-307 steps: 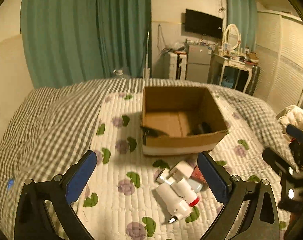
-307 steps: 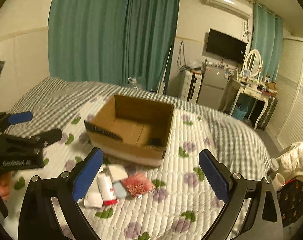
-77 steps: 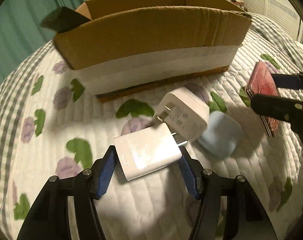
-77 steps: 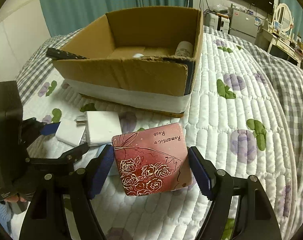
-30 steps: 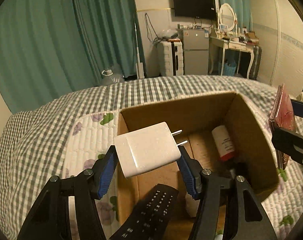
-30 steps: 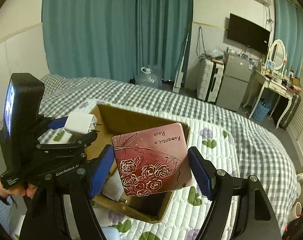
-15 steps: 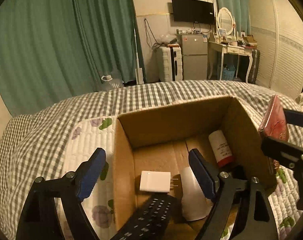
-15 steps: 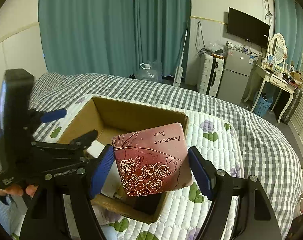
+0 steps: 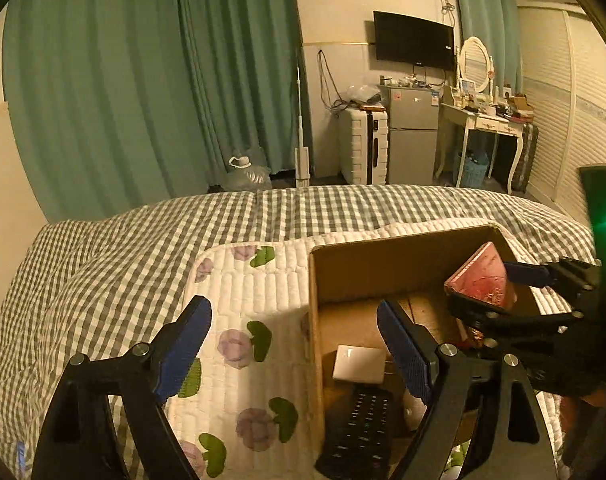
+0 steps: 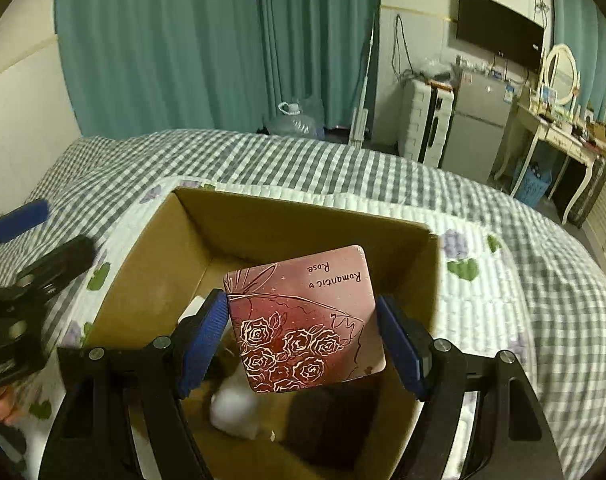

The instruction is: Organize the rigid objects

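We hold the right claw over the open cardboard box, clenched on a red tin with gold roses and the words "Romantic Rose" on its lid. The tin sits between the blue pads, tilted, above the inside of the box and not touching its walls. In the left view the same tin shows edge-on above the box's right side.

Our left claw is released, its fingers wide apart with nothing between them. It hangs over the left wall of the box, one finger above the quilted pad and the other above the inside of the box.

In the box lie a white charger, flat on the bottom near the left wall, and a black remote just nearer to us, leaning up toward the near wall. A blurred white object lies below the tin.

The box stands on the flowered pad, which lies on the checked bed.
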Demonstrator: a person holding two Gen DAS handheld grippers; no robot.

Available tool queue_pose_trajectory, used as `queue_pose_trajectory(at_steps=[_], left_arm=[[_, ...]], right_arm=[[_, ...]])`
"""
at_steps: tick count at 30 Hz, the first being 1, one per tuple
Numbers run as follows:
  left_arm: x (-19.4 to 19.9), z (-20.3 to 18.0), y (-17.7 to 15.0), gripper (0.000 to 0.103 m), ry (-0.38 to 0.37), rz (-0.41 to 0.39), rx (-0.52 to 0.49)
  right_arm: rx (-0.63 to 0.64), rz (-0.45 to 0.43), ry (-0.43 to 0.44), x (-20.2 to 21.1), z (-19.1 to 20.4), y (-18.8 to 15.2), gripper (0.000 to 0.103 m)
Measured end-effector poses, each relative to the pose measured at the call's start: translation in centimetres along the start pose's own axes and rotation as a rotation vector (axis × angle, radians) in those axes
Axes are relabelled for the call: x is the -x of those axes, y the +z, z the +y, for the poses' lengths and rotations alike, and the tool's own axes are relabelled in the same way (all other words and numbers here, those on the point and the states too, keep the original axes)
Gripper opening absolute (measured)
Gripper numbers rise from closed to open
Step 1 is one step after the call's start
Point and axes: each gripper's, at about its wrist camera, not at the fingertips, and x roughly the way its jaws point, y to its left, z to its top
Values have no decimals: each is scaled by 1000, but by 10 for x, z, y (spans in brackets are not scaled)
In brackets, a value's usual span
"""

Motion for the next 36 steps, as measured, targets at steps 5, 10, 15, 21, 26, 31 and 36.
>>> queue_pose_trajectory(at_steps=[5, 10, 15, 21, 26, 31, 36], left_arm=[[0, 10, -4, 87, -12, 0, 19], [21, 13, -7, 100, -20, -6, 45], [68, 12, -15, 103, -35, -42, 56], [115, 11, -39, 103, -55, -34, 59], [137, 13, -58, 103, -48, -31, 55], [144, 12, -78, 103, -66, -32, 58], [124, 8, -104, 103, -83, 28, 74]], right_arm=[[-31, -21, -13, -10, 2, 7, 76], [-43, -57, -41, 16, -2, 10, 83], [18, -114, -85, 80, 9, -1, 92], [65, -129, -127, 152, 28, -29, 98], [117, -109, -144, 184, 50, -67, 98], [100, -58, -129, 184, 58, -108, 98], [36, 29, -81, 149, 54, -143, 98]])
